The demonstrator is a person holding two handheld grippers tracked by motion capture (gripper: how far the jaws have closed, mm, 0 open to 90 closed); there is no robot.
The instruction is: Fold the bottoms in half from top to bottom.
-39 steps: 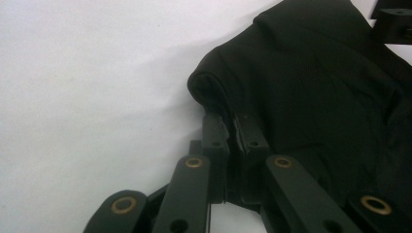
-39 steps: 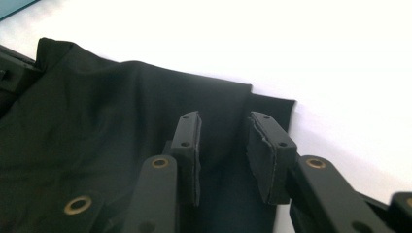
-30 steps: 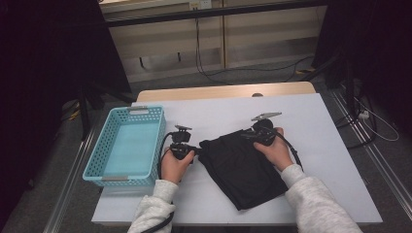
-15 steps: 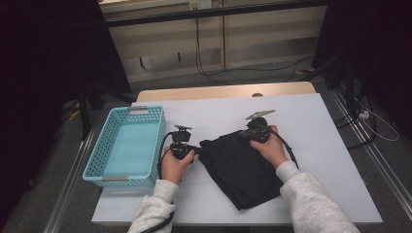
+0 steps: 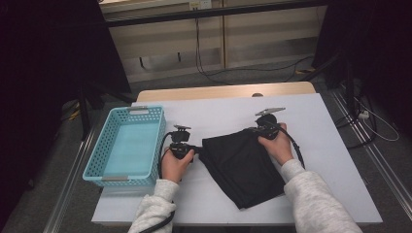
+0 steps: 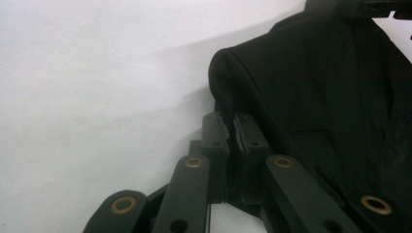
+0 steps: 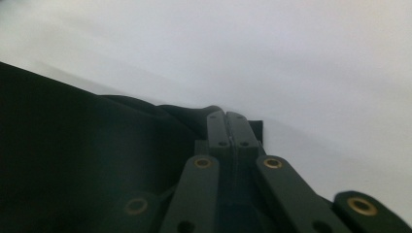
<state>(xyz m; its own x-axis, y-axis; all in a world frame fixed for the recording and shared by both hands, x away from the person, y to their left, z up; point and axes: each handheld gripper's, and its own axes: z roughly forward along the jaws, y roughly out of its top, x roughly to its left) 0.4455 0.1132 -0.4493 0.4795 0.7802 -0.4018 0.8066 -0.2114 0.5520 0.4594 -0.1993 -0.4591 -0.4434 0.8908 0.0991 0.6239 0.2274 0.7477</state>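
We hold the black cloth (image 5: 245, 165) by two corners of its far edge: our left gripper (image 5: 190, 147) has its jaws closed on the near-left corner, and our right gripper (image 5: 252, 130) has its jaws pressed together on the far-right corner. The cloth lies between the grippers and trails toward us on the white table (image 5: 335, 160). Bare table lies beyond and to the right of the right gripper; the blue basket (image 5: 125, 145) stands just left of the left gripper, limiting room there. Compared with a second ago, the right gripper has shifted slightly away from us and the far edge looks more taut. Behind the table we see a dark floor with cables.
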